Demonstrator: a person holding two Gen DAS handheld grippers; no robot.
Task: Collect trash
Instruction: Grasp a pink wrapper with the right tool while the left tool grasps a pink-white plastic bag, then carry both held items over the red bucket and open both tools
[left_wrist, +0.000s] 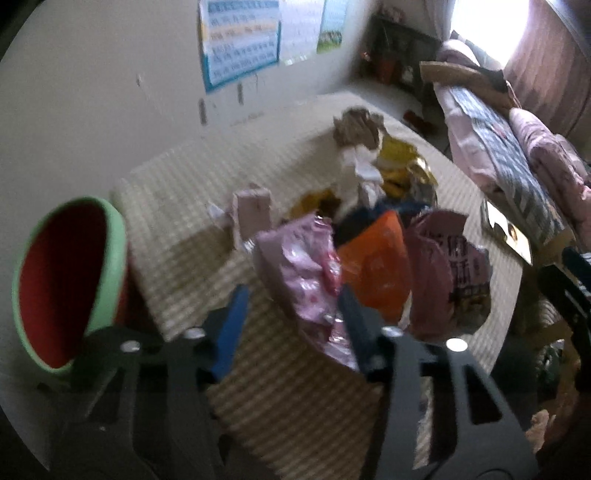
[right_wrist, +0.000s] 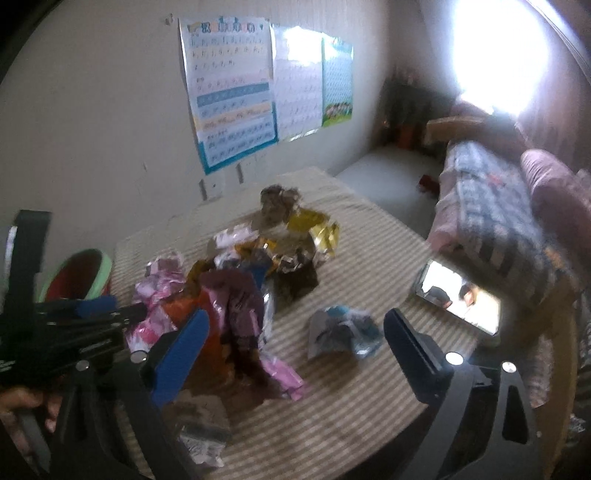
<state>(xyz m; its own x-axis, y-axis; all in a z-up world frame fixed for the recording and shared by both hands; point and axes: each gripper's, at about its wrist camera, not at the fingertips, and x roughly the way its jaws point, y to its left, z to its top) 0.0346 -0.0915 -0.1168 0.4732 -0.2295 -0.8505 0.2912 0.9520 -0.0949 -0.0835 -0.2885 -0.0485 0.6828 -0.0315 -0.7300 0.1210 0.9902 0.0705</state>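
Bin: the red bin with a green rim (left_wrist: 70, 280) stands off the left edge of the striped table (left_wrist: 177, 206), its mouth tipped toward the left wrist camera; in the right wrist view the same bin (right_wrist: 79, 275) shows at the table's left edge
Left gripper: the left gripper (left_wrist: 291, 314) has its blue fingers apart with nothing between them, hanging over the near left part of the table; its right finger overlaps the near edge of the pink wrapper (left_wrist: 306, 269) in the view, contact cannot be told
Trash pile: the wrappers lie heaped at the middle of the table, the pink wrapper leftmost, an orange bag (left_wrist: 376, 262) beside it, a mauve printed bag (left_wrist: 454, 273) to the right of that, crumpled brown paper (left_wrist: 356, 125) at the far end of the pile
Right gripper: the right gripper (right_wrist: 295, 343) is spread wide and empty, over the near edge of the table; a grey and blue crumpled wrapper (right_wrist: 343, 330) lies on the table between its fingers in the view, apart from the pile
Phone: a phone (right_wrist: 458, 295) with a lit screen rests near the table's right edge
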